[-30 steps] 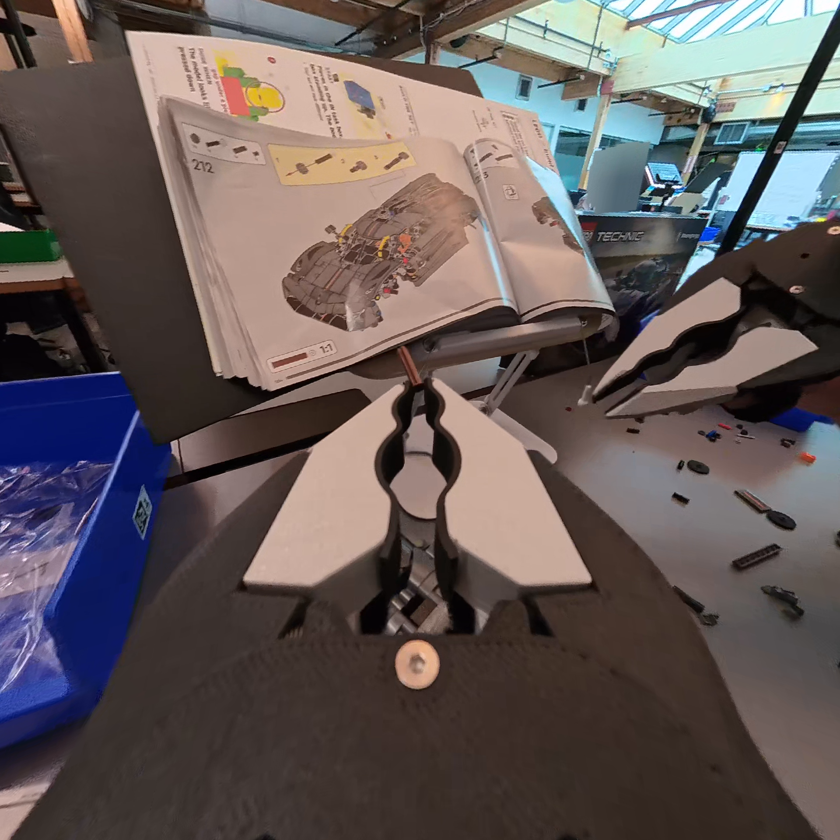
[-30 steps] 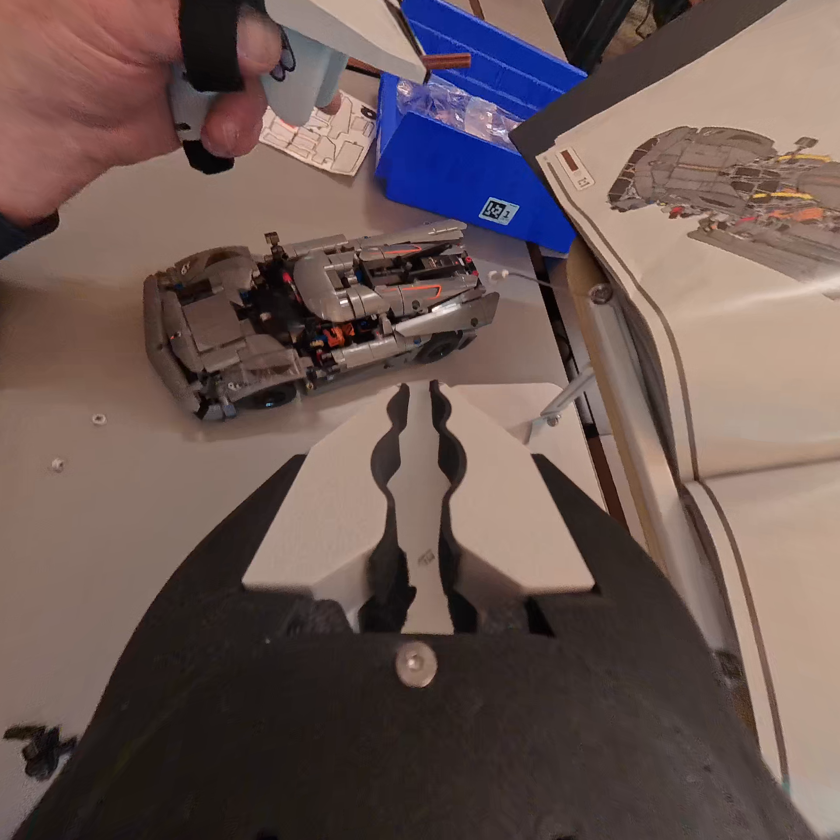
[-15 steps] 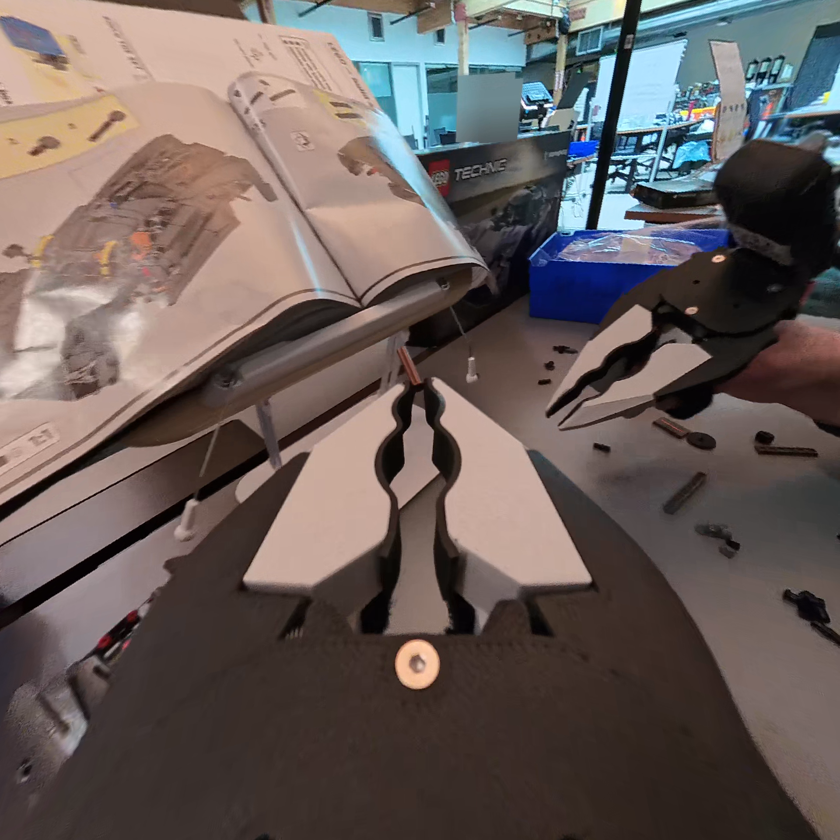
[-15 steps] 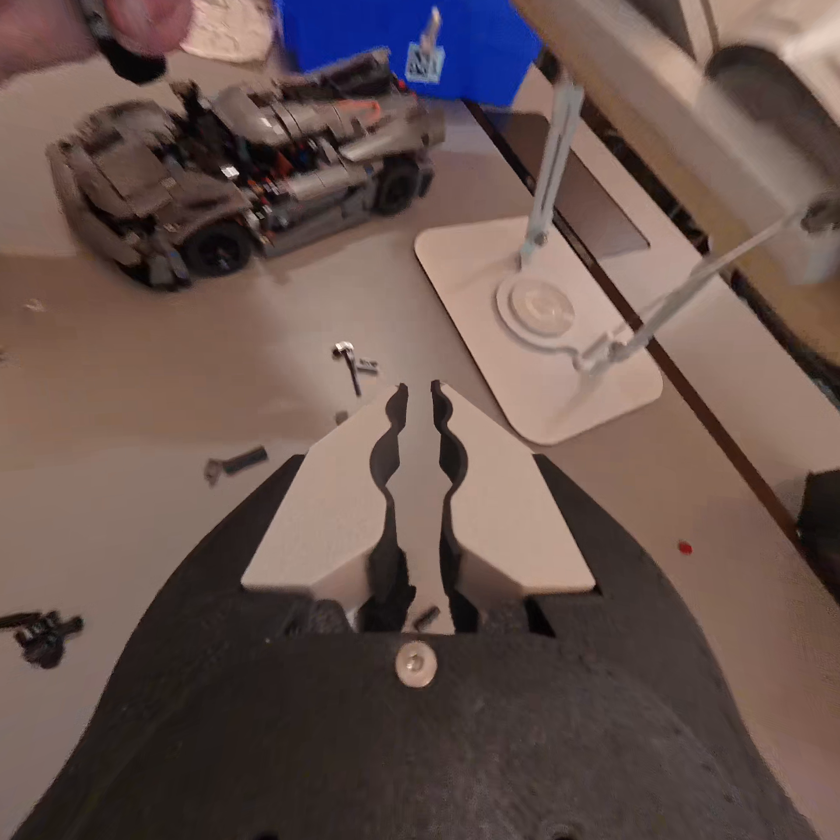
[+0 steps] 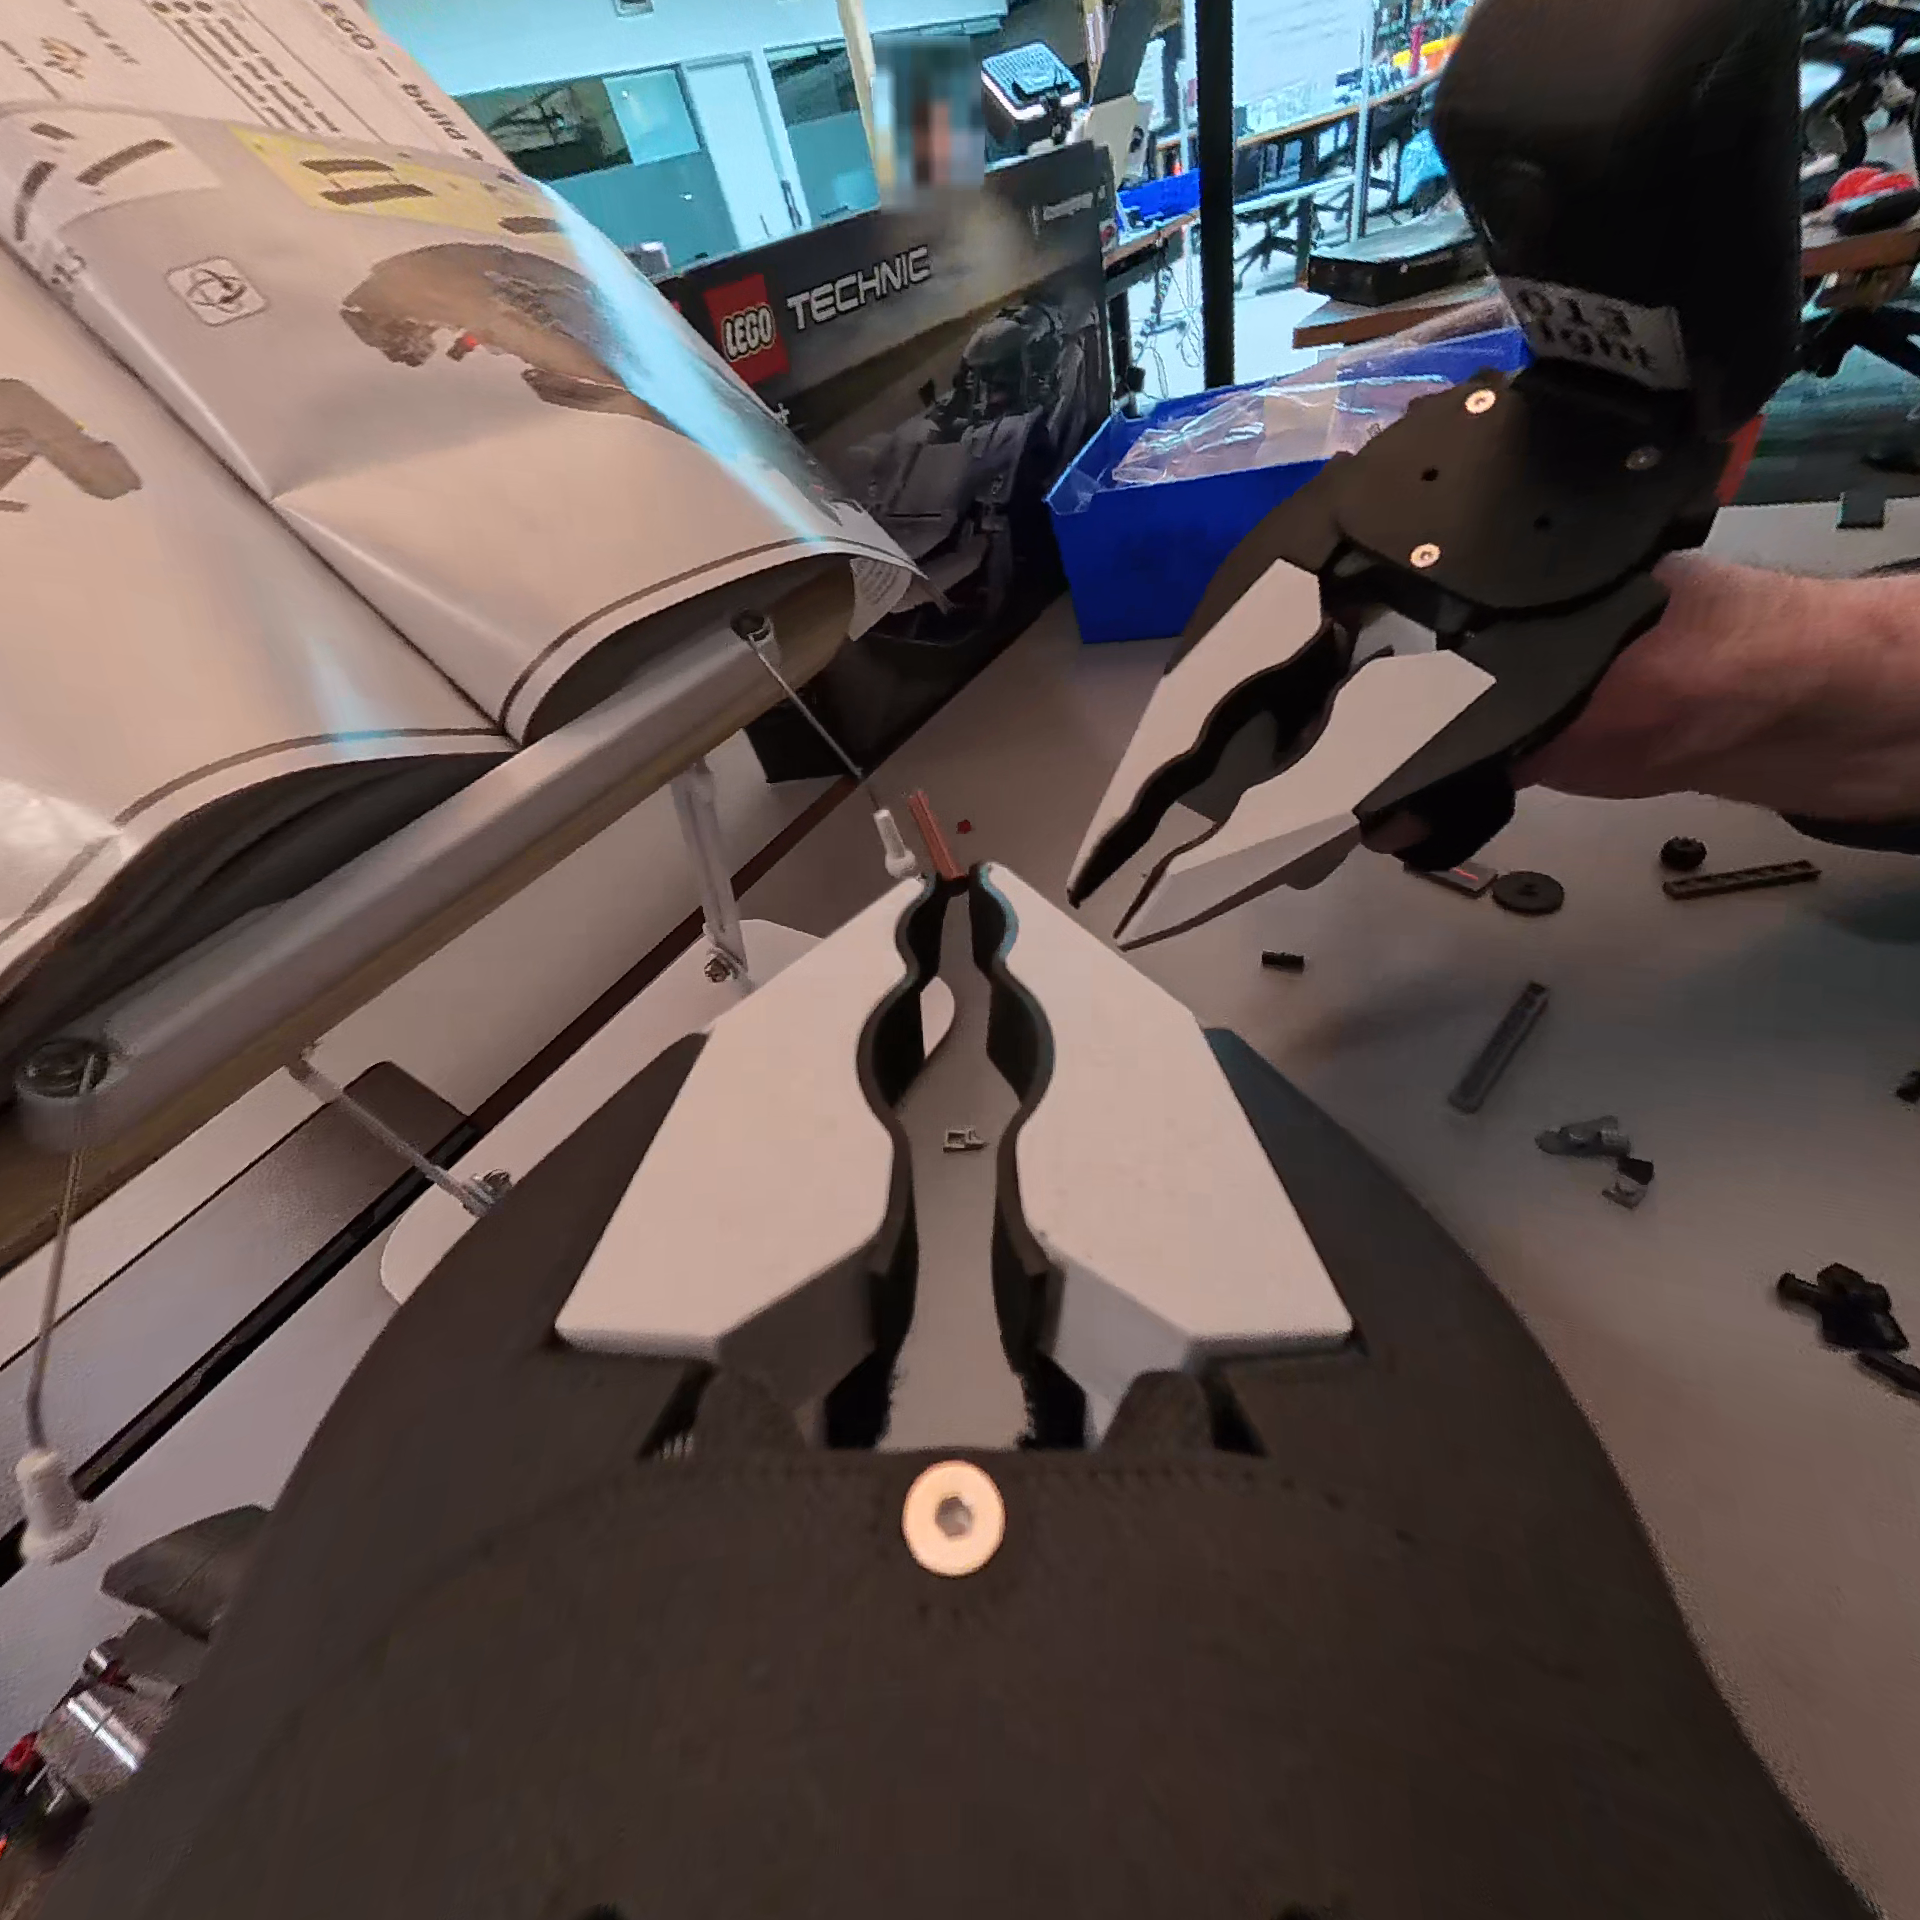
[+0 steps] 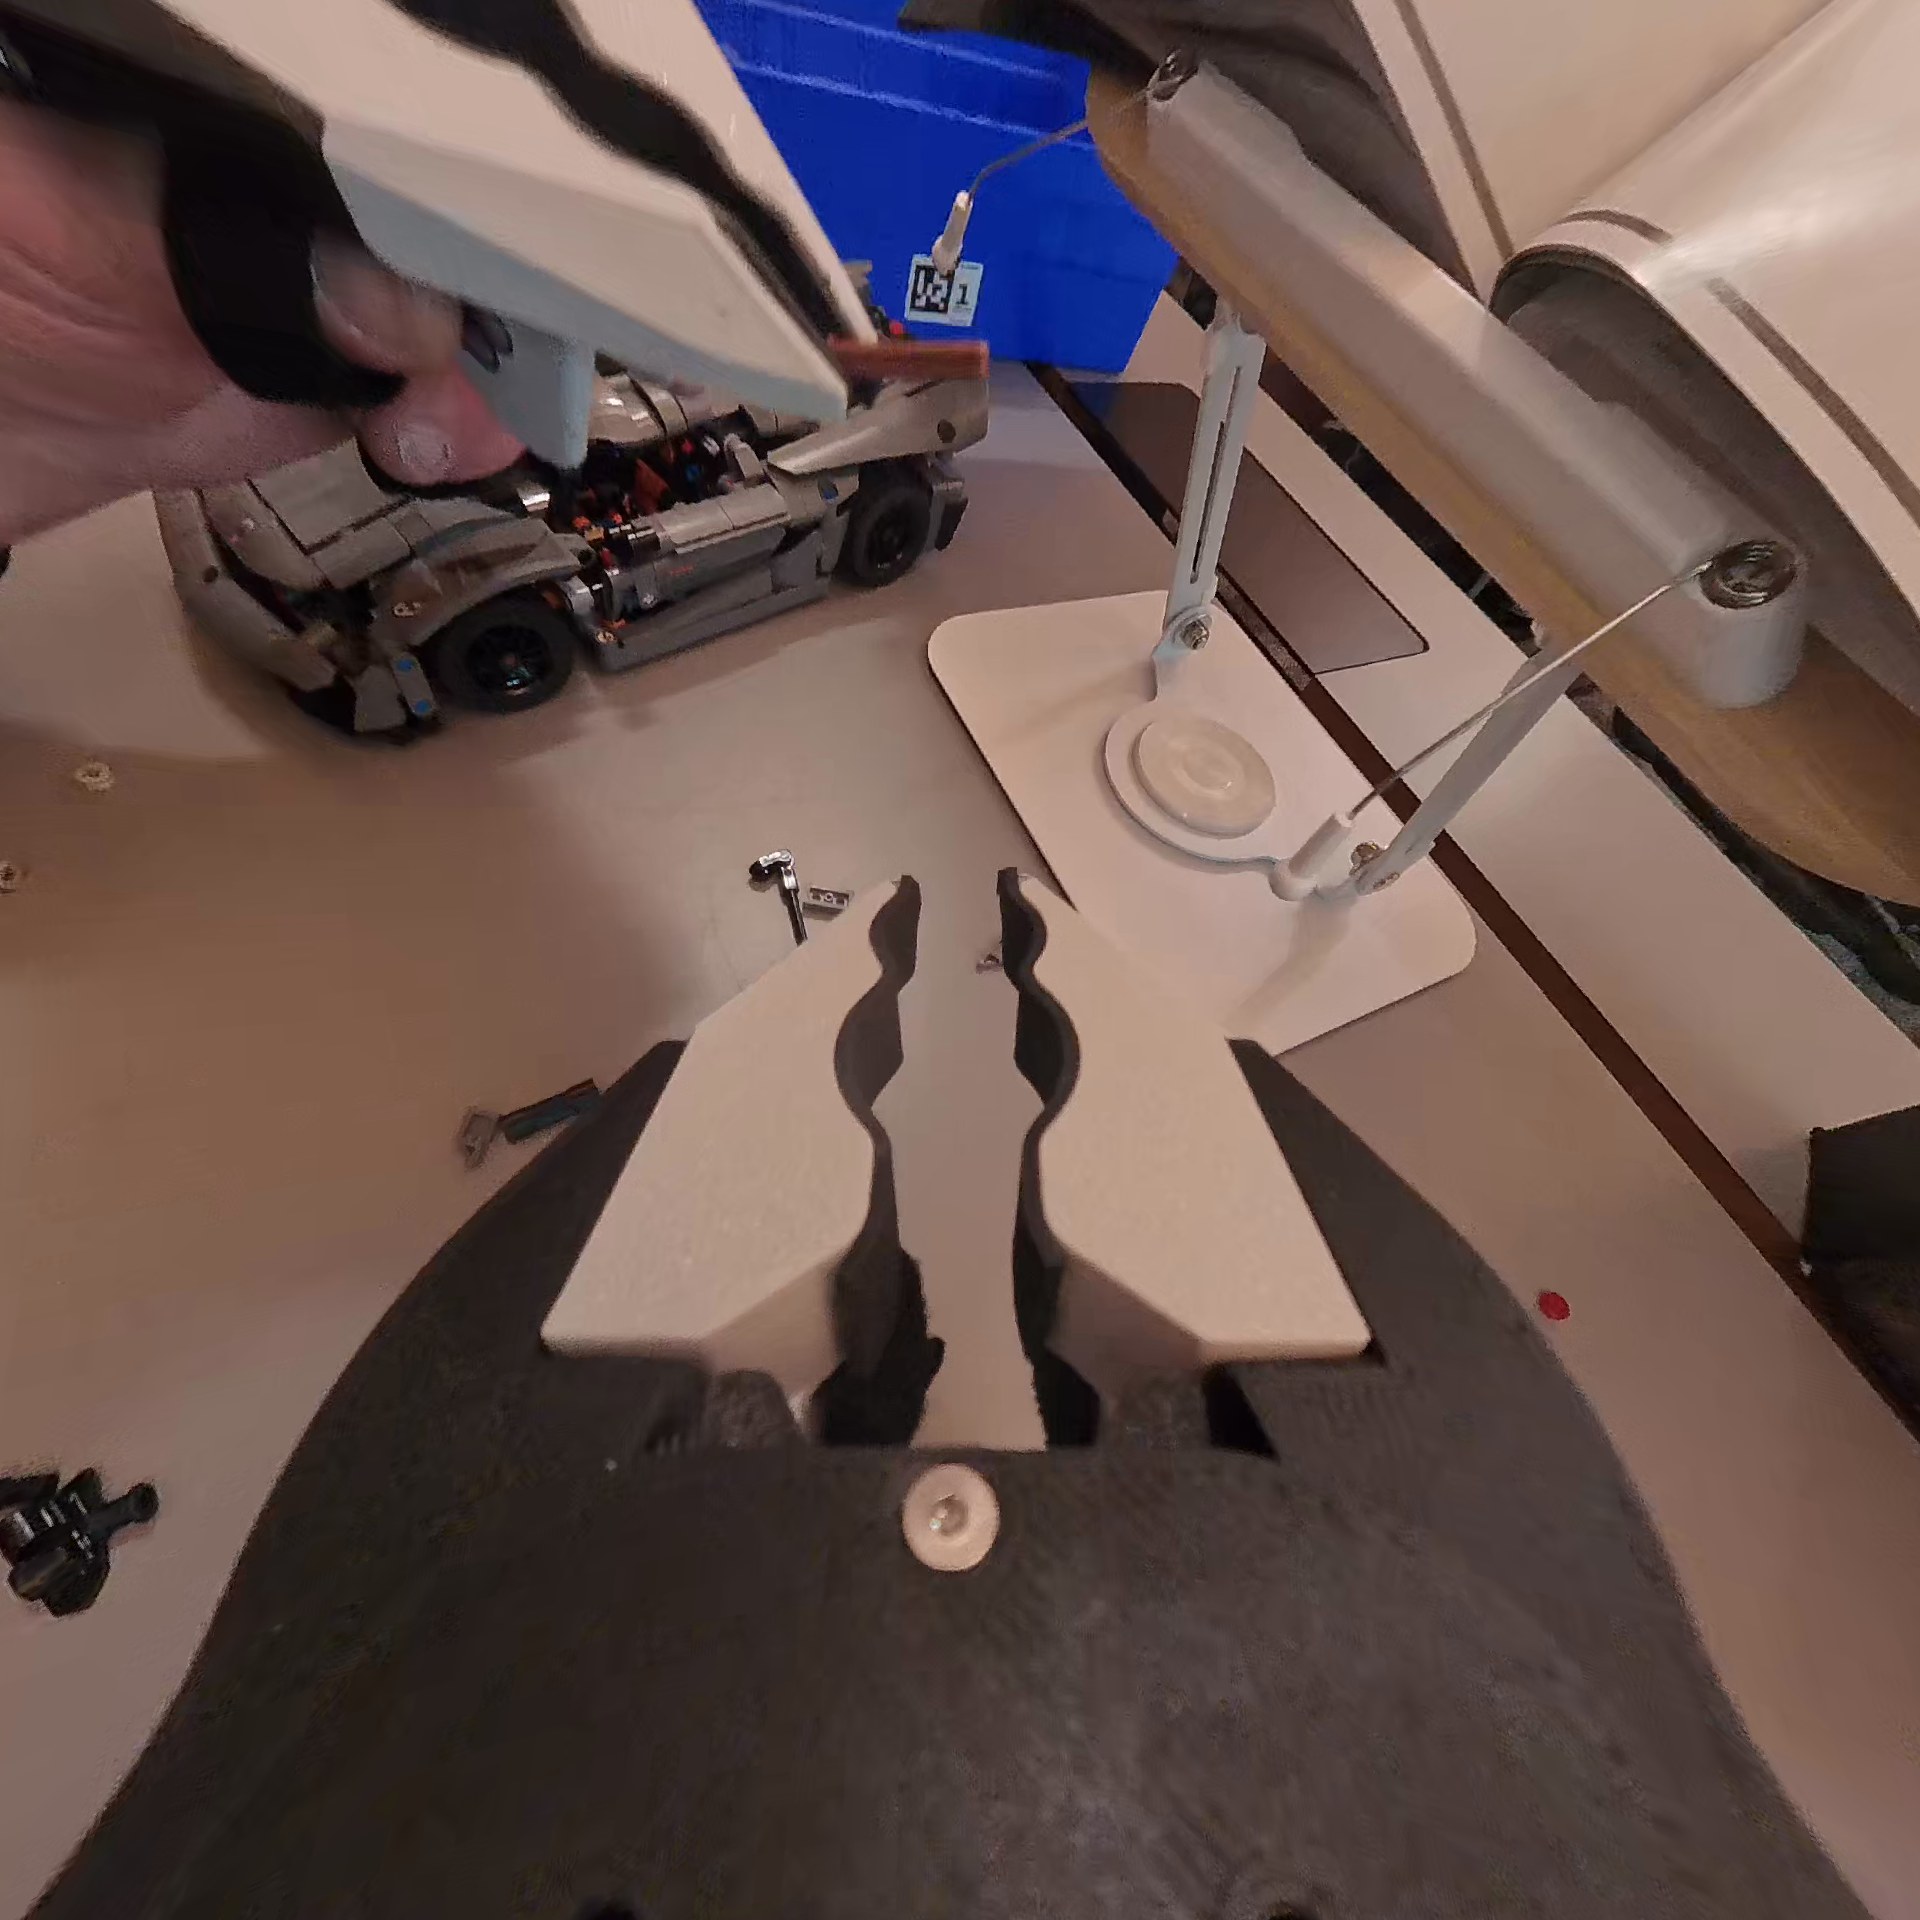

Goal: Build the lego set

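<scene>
At bench centre, left gripper [image 5: 951,878] fingers clamped on brown axle [image 5: 925,826]. Right gripper [image 6: 958,883] fingers parted, nothing held, at 2 o'clock of left gripper. Lego car [image 6: 582,551] seen at 11 o'clock in right wrist view, judged largely assembled. Loose parts [image 5: 1496,1060] left on bench [image 6: 312,935]; manual [image 5: 364,436] kept open.

car model [image 6: 582,551]: grey, mostly built, on its wheels on the table, side-on, black tyres, orange/red/blue bits showing in the open middle
brown axle piece [image 6: 914,358]: short thin rod, pinched at one end, sticking out level above the car's rear; seen end-on in left wrist view [image 5: 925,831]
loose parts [image 5: 1496,1044]: small dark pieces scattered on the table, apart from the car
</scene>
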Demonstrator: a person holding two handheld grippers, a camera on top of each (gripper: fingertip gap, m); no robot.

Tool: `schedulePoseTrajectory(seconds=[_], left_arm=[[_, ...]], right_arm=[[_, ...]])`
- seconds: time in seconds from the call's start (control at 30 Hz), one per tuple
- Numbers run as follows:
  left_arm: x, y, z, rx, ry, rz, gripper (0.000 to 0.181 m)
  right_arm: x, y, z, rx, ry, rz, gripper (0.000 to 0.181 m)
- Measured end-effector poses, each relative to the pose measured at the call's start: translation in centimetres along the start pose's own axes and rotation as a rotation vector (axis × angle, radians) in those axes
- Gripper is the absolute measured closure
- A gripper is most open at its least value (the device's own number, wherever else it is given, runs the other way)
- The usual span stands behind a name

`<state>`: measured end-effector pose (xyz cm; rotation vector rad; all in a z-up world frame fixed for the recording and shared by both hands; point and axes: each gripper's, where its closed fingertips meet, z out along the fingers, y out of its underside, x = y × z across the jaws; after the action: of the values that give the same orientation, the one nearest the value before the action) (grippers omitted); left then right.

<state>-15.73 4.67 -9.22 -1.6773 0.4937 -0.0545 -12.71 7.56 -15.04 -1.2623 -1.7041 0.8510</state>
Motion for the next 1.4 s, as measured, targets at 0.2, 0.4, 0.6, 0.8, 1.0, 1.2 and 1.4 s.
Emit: schedulePoseTrajectory(seconds=[0.2,0.4,0.6,0.8,1.0,1.2,1.4], left_arm=[[1.5,0.4,1.3,-0.026,0.026,0.046,0.178],[2.7,0.9,2.3,-0.045,0.053,0.073,0.178],[3.0,1.1,2.6,-0.054,0.057,0.088,0.178],[2.8,1.0,2.4,-0.050,0.048,0.086,0.178],[2.7,0.8,2.3,-0.043,0.043,0.086,0.178],[2.6,0.8,2.2,-0.042,0.040,0.086,0.178],[2.4,0.7,2.1,-0.038,0.034,0.083,0.178]], right_arm=[[0.1,-0.2,-0.2,0.024,-0.004,0.016,0.165],[0.8,-0.5,-0.8,0.050,-0.001,0.051,0.165],[1.6,0.1,-1.0,0.037,0.017,0.057,0.165],[2.3,0.4,-1.3,0.031,0.031,0.066,0.165],[2.9,0.6,-1.5,0.032,0.042,0.078,0.165],[3.0,0.7,-1.6,0.027,0.044,0.080,0.164],[4.1,0.7,-2.5,0.020,0.079,0.065,0.163]])
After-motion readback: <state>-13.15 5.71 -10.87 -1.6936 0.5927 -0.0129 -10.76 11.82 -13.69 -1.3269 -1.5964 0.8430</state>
